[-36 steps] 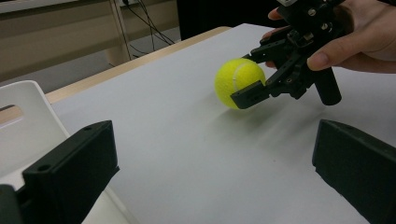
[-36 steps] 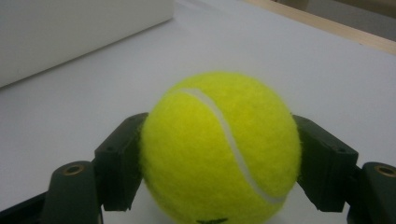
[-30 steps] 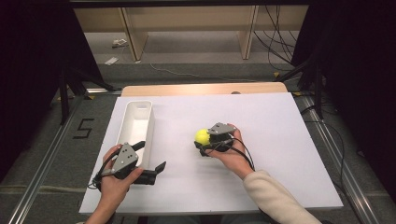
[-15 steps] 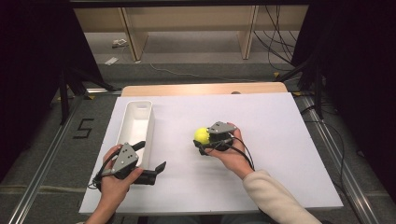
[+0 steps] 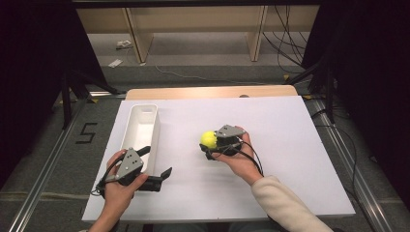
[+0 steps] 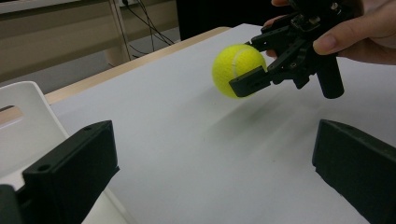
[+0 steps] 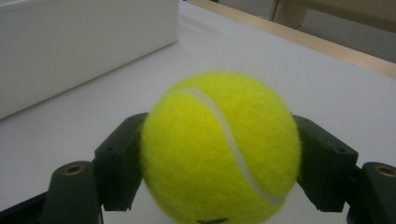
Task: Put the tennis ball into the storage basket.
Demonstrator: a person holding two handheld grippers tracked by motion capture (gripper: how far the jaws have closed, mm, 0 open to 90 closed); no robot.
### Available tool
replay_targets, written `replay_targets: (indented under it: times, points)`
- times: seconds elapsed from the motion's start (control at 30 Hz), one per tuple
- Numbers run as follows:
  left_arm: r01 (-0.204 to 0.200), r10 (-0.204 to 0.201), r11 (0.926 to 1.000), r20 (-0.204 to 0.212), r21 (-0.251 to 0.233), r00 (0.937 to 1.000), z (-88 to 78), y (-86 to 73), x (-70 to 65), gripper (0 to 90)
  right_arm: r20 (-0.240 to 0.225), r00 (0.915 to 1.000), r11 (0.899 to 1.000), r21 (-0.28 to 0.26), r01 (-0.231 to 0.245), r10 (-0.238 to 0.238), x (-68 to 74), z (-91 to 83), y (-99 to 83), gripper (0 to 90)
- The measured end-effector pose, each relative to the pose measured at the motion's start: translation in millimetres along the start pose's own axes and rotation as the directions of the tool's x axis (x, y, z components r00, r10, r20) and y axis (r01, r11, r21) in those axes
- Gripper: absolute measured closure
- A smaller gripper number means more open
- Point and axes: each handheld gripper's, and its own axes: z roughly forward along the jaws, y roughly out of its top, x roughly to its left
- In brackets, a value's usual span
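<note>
Tennis ball (image 5: 209,139): yellow-green with a white seam; clamped between the two jaws of the right hand-held gripper; in the left gripper view it sits clear of the table with its shadow on the sheet below; located near the middle of the table, right of the white bin.
Right hand-held gripper (image 5: 211,145): black, grey three-cornered plate on top; jaws closed on either side of the tennis ball; held in the person's right hand (image 5: 239,157), cream sleeve (image 5: 285,205) behind it; a black cable loops by the wrist.
Left hand-held gripper (image 5: 155,163): black, grey plate on top; jaws spread wide apart with nothing between them; held low at the near left of the table, just beside the near end of the white bin; pointed toward the ball.
White bin (image 5: 131,126): long, narrow, open-topped tray; stands lengthwise on the left part of the table.
Table (image 5: 280,130): covered by a white sheet; a strip of wooden edge shows along the far side.
Floor marking (image 5: 87,133): black figure "5" on the grey floor left of the table.
</note>
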Motion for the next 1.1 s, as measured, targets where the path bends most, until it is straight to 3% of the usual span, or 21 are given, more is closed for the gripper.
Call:
replay_targets:
  times: [1.1]
  points:
    - [0.001, -0.001, 1.0, 0.0, 0.0, 1.0, 0.0, -0.1, 0.3, 0.0, -0.003, 1.0, 1.0, -0.03, -0.001, 0.001, 2.1, -4.9, 8.6, 26.8]
